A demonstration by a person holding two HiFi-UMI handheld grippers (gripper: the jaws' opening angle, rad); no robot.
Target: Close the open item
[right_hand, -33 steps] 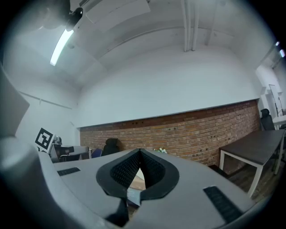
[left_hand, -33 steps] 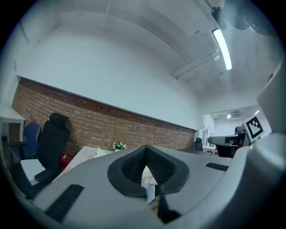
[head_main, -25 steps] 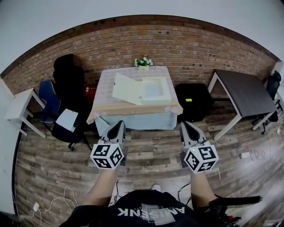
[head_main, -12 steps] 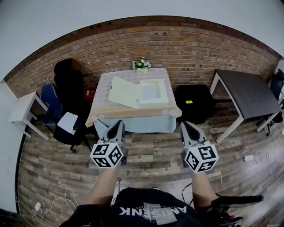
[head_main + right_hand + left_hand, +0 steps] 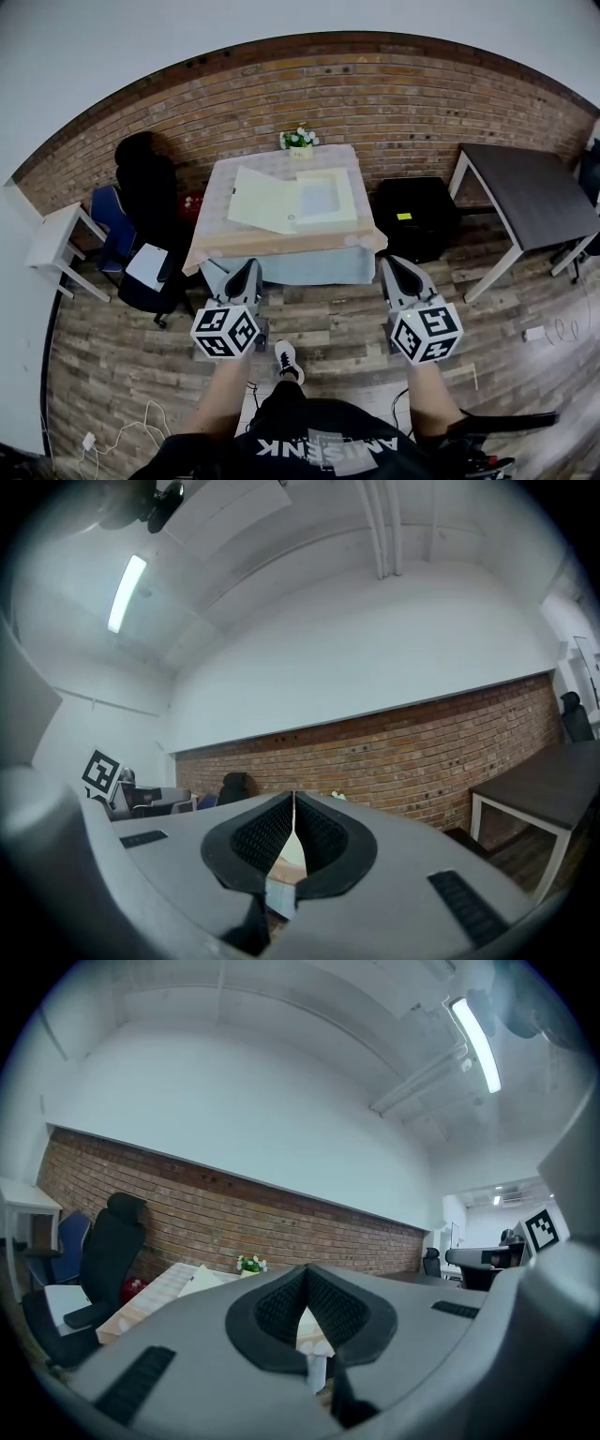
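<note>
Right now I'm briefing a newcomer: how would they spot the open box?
Against the brick wall stands a cloth-covered table. On it lies the cream box, its lid open to the left. Unlike the flower pot behind it, it is wide and flat.

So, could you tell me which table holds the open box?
The cloth-covered middle table, where the open box lies; the white table at left and the dark table at right have none.

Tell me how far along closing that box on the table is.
Done: nothing; the box lies open on the table, lid folded out leftward. In hand: left gripper and right gripper, shut and empty, short of the table. Left: reach the lid, swing it over.
</note>
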